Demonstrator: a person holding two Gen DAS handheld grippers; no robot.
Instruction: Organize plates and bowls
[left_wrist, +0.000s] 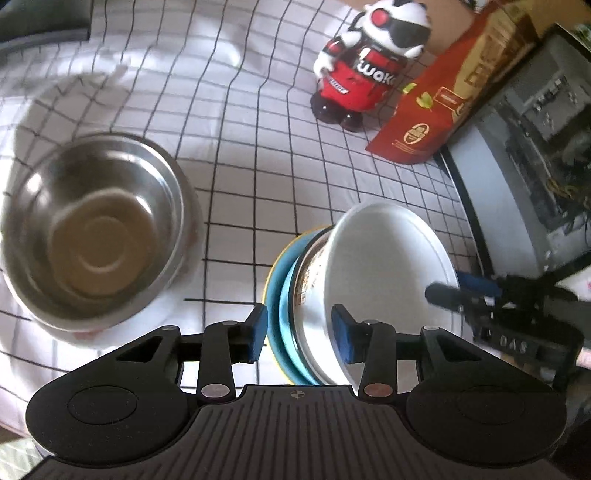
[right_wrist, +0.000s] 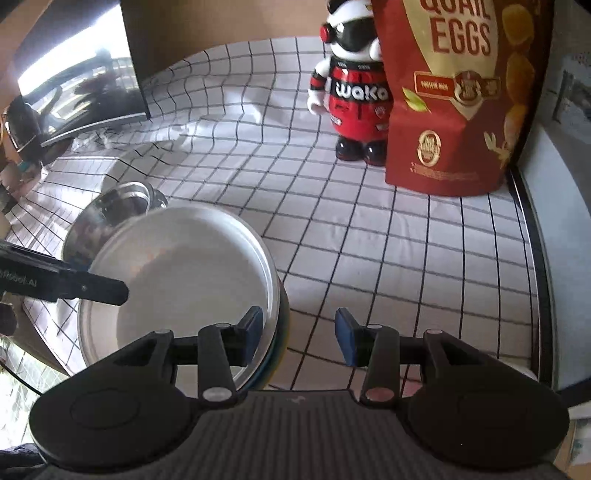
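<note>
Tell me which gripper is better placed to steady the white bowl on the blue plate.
Probably the left gripper: its open jaws straddle the white bowl wall over the blue plate. The right gripper has only one pad inside the rim.

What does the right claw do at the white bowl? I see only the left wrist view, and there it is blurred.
Observer: The right claw is open astride the rim of the white bowl: one pad over the inside, one outside, neither pressing.
Operator: And what is written on the red bag? I cannot read it.
Observer: The red bag says "QUAIL EGGS" in big letters.
</note>
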